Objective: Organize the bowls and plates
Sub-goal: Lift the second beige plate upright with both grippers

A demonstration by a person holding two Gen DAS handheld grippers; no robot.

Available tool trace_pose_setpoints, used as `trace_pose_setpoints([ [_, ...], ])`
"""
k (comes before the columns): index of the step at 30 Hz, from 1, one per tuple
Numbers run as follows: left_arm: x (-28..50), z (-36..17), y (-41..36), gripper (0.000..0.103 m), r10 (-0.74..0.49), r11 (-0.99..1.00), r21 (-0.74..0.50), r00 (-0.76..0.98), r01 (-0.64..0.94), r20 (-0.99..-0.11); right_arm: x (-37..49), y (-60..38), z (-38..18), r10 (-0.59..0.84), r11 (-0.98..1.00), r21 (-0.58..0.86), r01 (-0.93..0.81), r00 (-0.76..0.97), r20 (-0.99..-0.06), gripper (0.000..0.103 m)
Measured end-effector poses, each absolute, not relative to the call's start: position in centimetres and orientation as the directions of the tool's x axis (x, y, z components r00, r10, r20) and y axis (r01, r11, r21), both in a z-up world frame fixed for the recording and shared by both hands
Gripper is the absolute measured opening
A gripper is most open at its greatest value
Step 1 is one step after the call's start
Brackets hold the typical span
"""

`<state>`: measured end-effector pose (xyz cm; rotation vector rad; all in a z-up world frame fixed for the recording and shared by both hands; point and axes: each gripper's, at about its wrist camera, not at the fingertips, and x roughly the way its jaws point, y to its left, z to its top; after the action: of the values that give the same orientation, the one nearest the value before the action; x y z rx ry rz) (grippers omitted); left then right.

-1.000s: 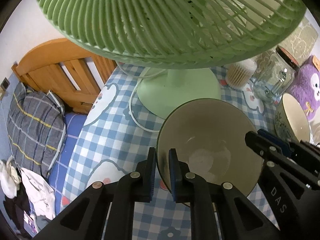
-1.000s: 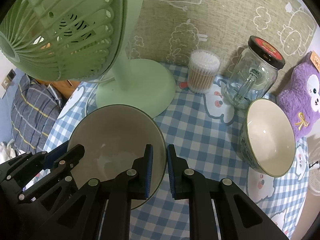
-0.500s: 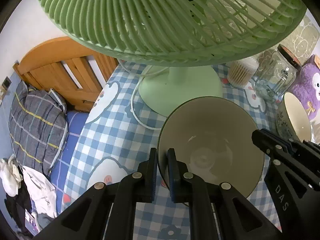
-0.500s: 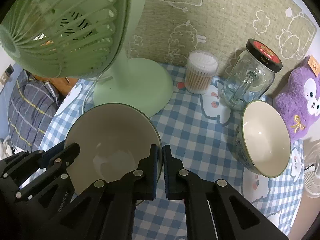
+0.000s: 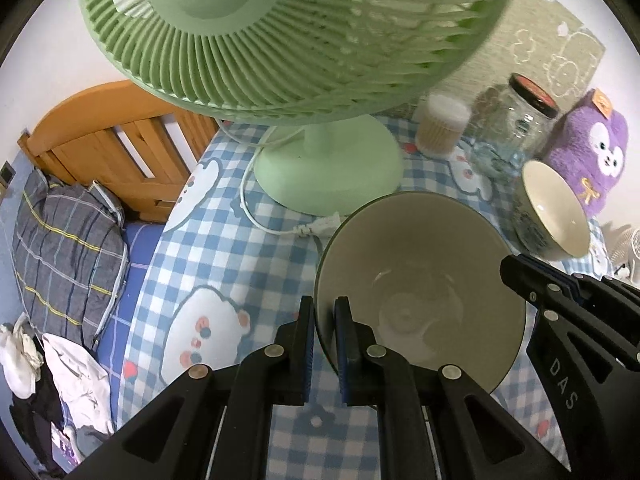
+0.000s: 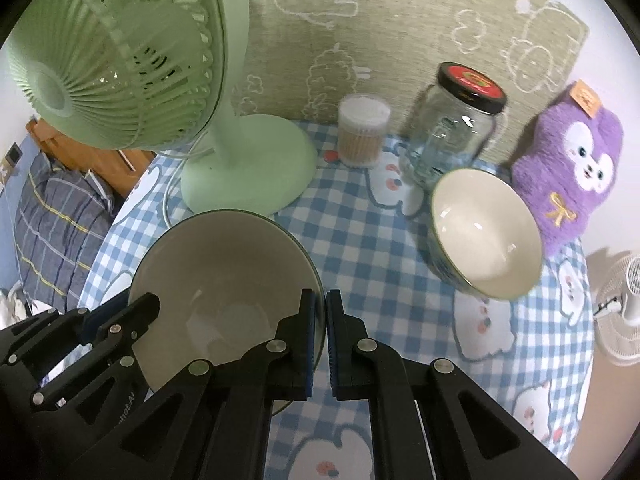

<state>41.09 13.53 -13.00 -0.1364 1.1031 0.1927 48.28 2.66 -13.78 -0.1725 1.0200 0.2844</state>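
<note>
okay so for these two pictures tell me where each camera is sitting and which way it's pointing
Left wrist: on the left tool, looking down along its fingers at the near bowl, clamped at one rim; the right tool enters from the right.
Right wrist: on the right tool, looking down at the opposite rim of that bowl; the left tool shows lower left.
Shared: the bowl, green fan, second bowl, jar, checked tablecloth.

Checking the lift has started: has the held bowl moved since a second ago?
Yes. The bowl has shifted right, away from the fan base toward the other bowl.
</note>
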Motion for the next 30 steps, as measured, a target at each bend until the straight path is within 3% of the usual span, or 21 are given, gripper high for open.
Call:
trace_pose_setpoints([
  [30,31.1,-6.7,8.5,0.006,-0.011,0.998,-0.044,0.509,-0.052,-0.861,35.1,-3.0,-7.1,0.067,0.990,-0.019,-0.141,0.578,-0.813,0.008],
])
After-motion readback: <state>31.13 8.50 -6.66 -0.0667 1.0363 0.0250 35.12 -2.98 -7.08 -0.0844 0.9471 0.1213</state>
